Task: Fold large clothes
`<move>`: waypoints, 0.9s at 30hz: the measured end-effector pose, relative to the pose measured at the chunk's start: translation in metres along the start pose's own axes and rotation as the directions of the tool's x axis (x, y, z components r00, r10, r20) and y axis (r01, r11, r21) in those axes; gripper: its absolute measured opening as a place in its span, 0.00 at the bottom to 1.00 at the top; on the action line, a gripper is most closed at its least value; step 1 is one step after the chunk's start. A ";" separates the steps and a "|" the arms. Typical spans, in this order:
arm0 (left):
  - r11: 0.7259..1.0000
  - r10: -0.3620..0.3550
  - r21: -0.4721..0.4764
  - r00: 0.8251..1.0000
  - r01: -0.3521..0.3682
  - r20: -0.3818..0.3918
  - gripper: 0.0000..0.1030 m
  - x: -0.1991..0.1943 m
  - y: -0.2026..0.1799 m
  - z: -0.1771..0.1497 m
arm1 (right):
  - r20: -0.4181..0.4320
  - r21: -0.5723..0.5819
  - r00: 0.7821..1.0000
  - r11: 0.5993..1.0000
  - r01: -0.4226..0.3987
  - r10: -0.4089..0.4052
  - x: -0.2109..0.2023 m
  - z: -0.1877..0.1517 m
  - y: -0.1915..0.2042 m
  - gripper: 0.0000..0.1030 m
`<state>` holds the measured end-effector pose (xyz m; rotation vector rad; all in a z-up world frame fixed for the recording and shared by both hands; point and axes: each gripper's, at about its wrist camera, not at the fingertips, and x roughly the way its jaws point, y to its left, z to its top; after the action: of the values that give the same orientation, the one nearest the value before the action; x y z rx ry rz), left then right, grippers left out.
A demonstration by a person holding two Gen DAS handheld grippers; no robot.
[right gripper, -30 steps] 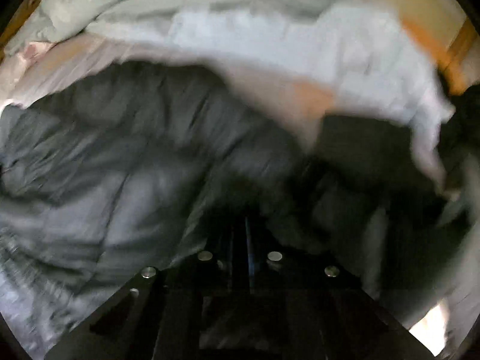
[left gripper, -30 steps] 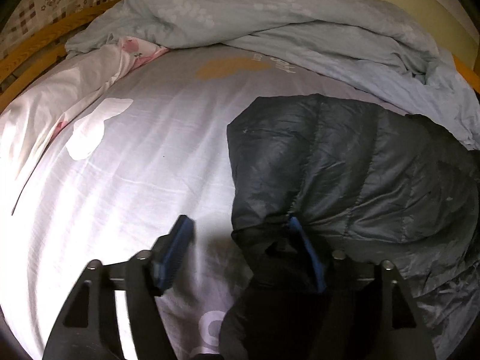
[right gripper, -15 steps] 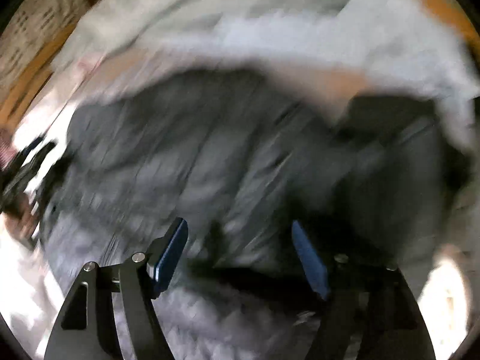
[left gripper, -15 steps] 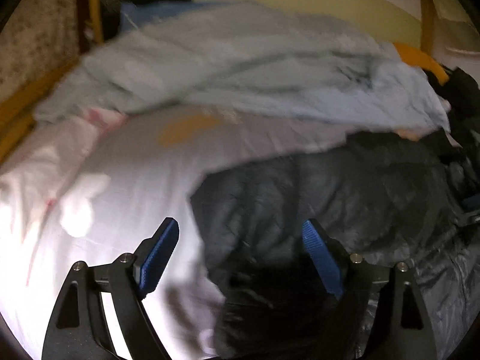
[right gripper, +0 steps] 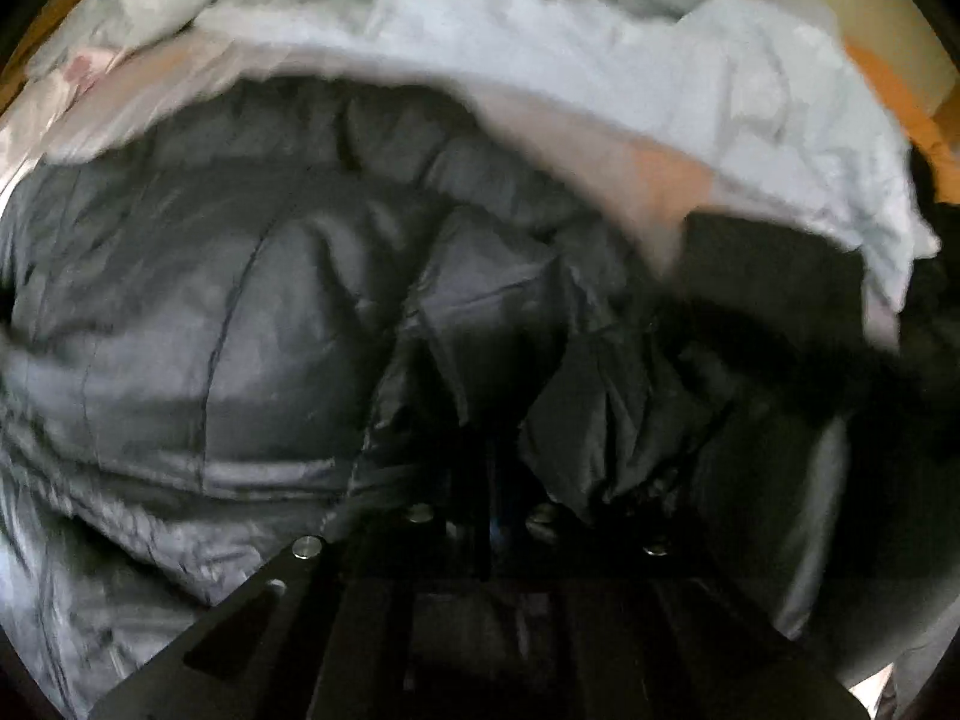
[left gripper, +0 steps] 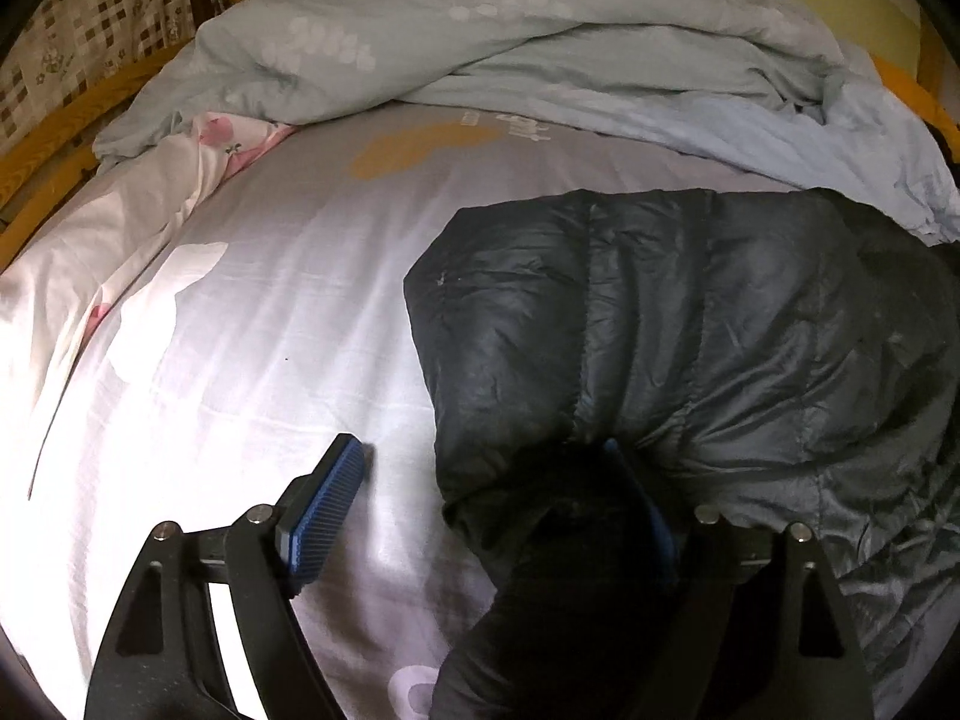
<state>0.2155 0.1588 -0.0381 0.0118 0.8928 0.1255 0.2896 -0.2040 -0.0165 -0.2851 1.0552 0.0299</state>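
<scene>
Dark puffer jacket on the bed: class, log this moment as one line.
left tongs: open, straddling jacket edge | right tongs: shut on dark puffer jacket | bed sheet: jacket lying on it

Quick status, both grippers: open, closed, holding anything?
Left gripper: open, straddling the dark puffer jacket edge.
Right gripper: closed on the jacket's fabric.

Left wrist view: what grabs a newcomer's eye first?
The dark puffer jacket sprawled over the right half of the pale bedsheet, which glares brightly at left. Behind it, a rumpled light blue duvet is heaped along the far edge. In front, the left claw stands open, one blue pad on bare sheet, the other at the jacket's near edge.
</scene>
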 end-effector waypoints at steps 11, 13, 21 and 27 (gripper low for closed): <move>0.993 0.096 -0.074 0.995 -0.096 -0.011 0.90 0.005 0.008 0.002 | 0.081 0.158 0.995 0.985 -0.067 0.055 -0.033 -0.016 -0.047 0.01; 0.991 0.124 -0.052 0.992 -0.124 -0.005 0.90 0.004 0.003 0.002 | 0.141 0.141 0.985 0.982 -0.123 0.103 -0.050 -0.035 -0.052 0.01; 0.999 0.009 -0.035 0.964 0.000 0.267 0.89 -0.071 -0.002 0.001 | 0.436 0.102 0.882 0.964 -0.244 0.177 -0.155 -0.098 -0.110 0.61; 0.982 -0.185 0.090 0.934 0.165 0.306 0.89 -0.115 -0.041 -0.016 | 0.377 0.302 0.911 0.909 -0.289 0.164 -0.136 -0.139 -0.170 0.61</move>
<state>0.1358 0.1039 0.0385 0.0099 0.5755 -0.0707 0.1307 -0.3861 0.0741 0.1711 0.7204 0.0995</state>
